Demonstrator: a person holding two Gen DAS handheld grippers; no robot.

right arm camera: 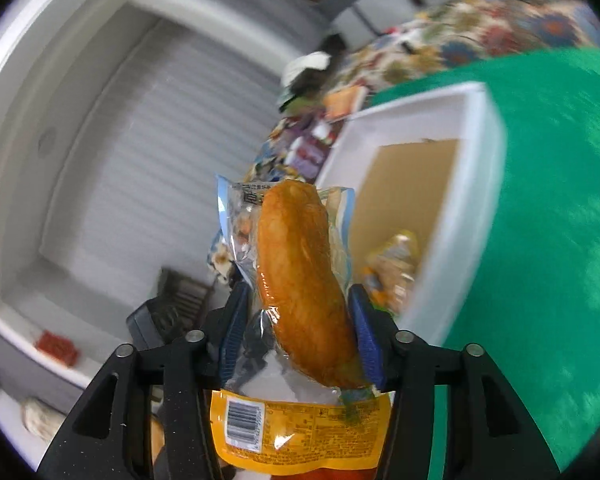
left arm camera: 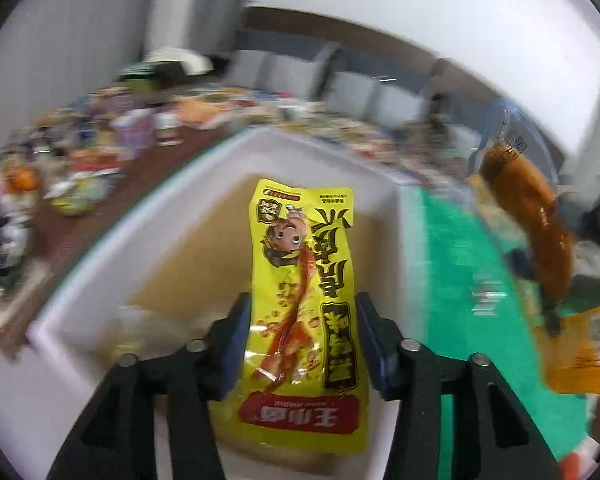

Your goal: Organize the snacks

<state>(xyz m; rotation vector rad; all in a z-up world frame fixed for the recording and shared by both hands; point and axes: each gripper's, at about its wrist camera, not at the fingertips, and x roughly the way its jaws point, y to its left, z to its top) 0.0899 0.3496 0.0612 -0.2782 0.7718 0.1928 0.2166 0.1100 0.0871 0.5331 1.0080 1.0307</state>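
Note:
A long yellow snack packet [left arm camera: 304, 304] with a cartoon figure lies flat between the blue pads [left arm camera: 242, 320] of my left gripper [left arm camera: 302, 300], above a white box [left arm camera: 320, 148] with a brown cardboard floor. The packet looks unsqueezed, its edges just at the pads, so the jaws stand open. My right gripper [right arm camera: 298, 292] has an orange drumstick-like snack in a clear and yellow packet [right arm camera: 300, 280] between its pads, with gaps either side. That packet [left arm camera: 532, 220] shows at the right of the left wrist view, over the green mat. The white box [right arm camera: 480, 184] lies ahead right.
A green mat [left arm camera: 460, 260] lies beside the box and spreads wide [right arm camera: 560, 200]. Several loose snacks [left arm camera: 100, 152] crowd the brown table behind the box. One yellowish packet [right arm camera: 396, 264] lies inside the box. A patterned cloth [right arm camera: 480, 32] covers the far table.

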